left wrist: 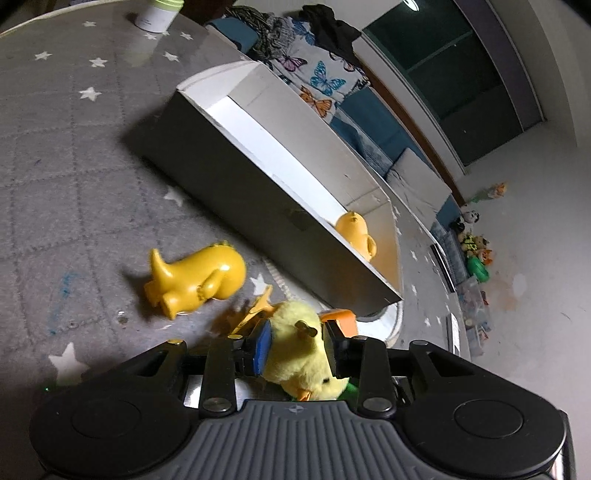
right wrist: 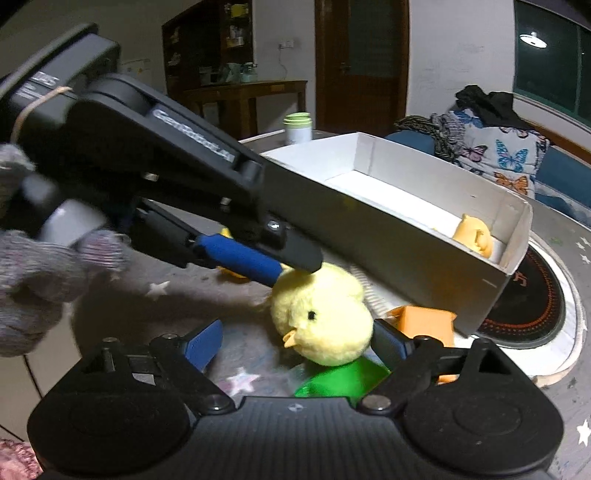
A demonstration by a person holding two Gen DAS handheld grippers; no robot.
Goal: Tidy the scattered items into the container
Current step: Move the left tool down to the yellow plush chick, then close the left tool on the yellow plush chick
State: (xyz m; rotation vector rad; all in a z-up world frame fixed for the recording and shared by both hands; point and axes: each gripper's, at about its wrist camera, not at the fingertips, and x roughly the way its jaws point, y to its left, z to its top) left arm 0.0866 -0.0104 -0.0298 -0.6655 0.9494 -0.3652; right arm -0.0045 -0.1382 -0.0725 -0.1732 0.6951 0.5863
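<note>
A yellow plush chick (left wrist: 295, 354) (right wrist: 325, 321) lies on the grey star mat in front of the white box (left wrist: 229, 177) (right wrist: 369, 229). My left gripper (left wrist: 297, 345) (right wrist: 295, 271) comes down on its top, and both pads touch the plush. My right gripper (right wrist: 297, 343) stands open around the chick: its right finger is close against the plush, while its left pad (right wrist: 205, 343) stands well apart. A yellow plastic dinosaur (left wrist: 199, 280) lies on its side on the mat. Another yellow toy (left wrist: 354, 232) (right wrist: 474, 234) sits in the box's near corner.
An orange block (left wrist: 341, 319) (right wrist: 428, 321) and a green item (right wrist: 343, 380) lie right by the chick. A white jar with a green lid (left wrist: 159, 14) (right wrist: 297, 129) stands behind the box. A gloved hand (right wrist: 29, 266) holds the left gripper. A round black disc (right wrist: 528, 295) lies at the right.
</note>
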